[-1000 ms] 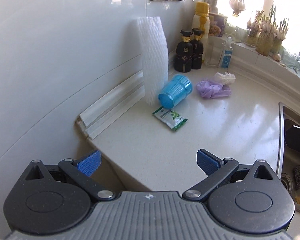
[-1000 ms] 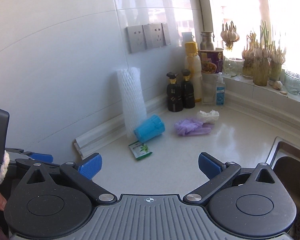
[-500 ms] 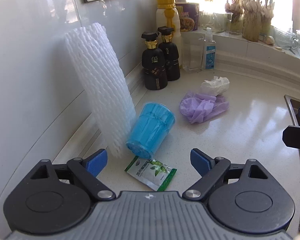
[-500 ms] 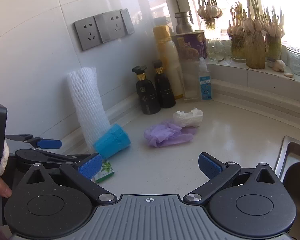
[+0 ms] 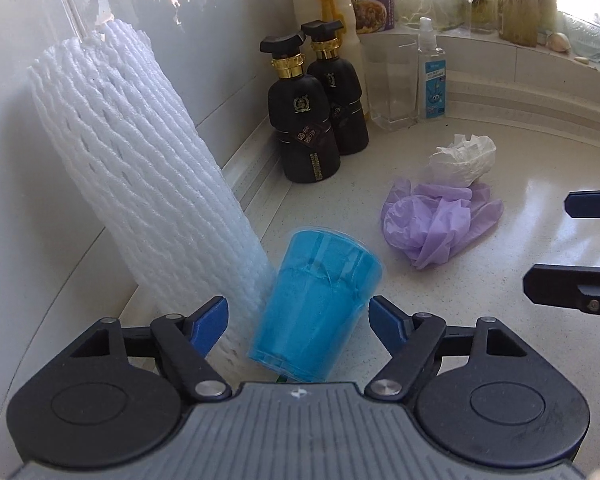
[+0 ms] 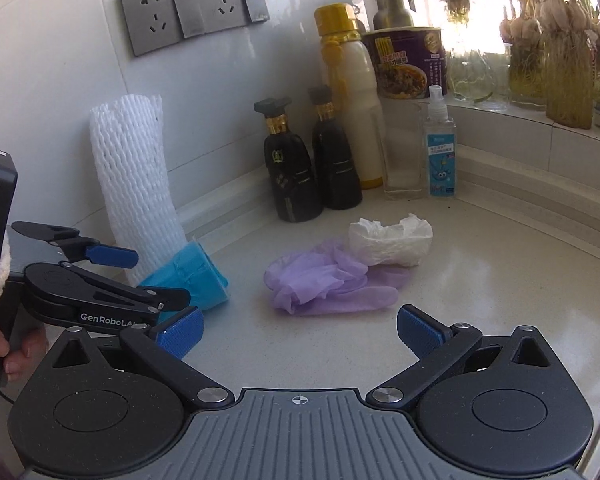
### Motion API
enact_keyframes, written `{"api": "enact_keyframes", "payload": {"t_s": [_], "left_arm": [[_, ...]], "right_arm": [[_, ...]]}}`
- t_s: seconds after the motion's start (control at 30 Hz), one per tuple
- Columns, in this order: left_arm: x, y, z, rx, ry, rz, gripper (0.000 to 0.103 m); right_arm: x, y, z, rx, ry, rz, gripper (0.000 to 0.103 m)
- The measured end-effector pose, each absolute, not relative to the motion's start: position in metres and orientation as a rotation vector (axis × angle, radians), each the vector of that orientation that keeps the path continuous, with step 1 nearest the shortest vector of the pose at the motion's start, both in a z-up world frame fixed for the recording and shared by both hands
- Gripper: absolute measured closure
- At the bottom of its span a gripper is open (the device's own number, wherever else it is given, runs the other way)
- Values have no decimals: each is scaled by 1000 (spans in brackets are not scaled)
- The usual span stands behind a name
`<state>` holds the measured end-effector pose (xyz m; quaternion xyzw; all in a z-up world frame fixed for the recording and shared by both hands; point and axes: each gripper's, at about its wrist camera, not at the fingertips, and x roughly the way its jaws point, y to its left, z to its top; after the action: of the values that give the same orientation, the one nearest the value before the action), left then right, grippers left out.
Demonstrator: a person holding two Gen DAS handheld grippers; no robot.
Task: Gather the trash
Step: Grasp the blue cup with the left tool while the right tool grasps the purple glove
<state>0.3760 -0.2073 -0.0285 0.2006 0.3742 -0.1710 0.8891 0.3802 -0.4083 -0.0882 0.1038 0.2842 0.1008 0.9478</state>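
A blue plastic cup (image 5: 316, 304) lies on its side on the white counter (image 5: 500, 152), against a leaning white foam net sleeve (image 5: 140, 184). My left gripper (image 5: 298, 320) straddles the cup with its jaws closing. Its blue pads (image 5: 208, 324) stand just clear of the cup, and the foot of the sleeve also sits between them. In the right wrist view the left gripper (image 6: 148, 278) brackets the cup (image 6: 196, 276). My right gripper (image 6: 300, 330) is open and empty, just short of a crumpled purple glove (image 6: 328, 284) with a white tissue wad (image 6: 388, 240) behind it.
Two black bottles (image 6: 296, 176), a yellow-capped bottle (image 6: 352, 92), an empty glass (image 6: 404, 152) and a small spray bottle (image 6: 440, 148) line the back wall. A noodle cup (image 6: 408, 60) and sprouting garlic (image 6: 564, 56) stand on the sill. Wall sockets (image 6: 192, 12) are above.
Both grippers have come forward and down toward the trash. The left jaws have narrowed and now flank the blue cup. The green sachet has slipped out of sight beneath the left gripper.
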Motion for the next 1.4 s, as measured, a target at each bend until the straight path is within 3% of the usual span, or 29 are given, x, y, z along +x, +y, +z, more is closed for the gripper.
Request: {"api": "enact_keyframes", "payload": {"t_s": [0.13,0.43,0.53,0.6,0.73,0.9,1.0,1.4], "left_arm": [[381,-211,-33,429,798,-399,34],[389,-215,-43,484,831,-431,38],[392,-214,-46,475,859,-419,45],[392,-214,-48,471,867,-415,50],[392,-214,-48,464,873,-407,52],[397,-214,-48,420,903,-393,54],[401,-213,-47,365,923,-371,56],[395,-207,-40,241,934,-325,59]], "right_arm": [[404,-410,-102,210,594,225,0],[438,-405,-116,225,593,233,5],[444,-400,-120,212,605,231,13],[448,-398,-123,211,617,223,24],[450,-394,-124,200,612,215,37],[450,-392,-124,204,618,226,67],[452,-395,-123,225,629,231,80],[432,-406,-109,279,615,268,90]]}}
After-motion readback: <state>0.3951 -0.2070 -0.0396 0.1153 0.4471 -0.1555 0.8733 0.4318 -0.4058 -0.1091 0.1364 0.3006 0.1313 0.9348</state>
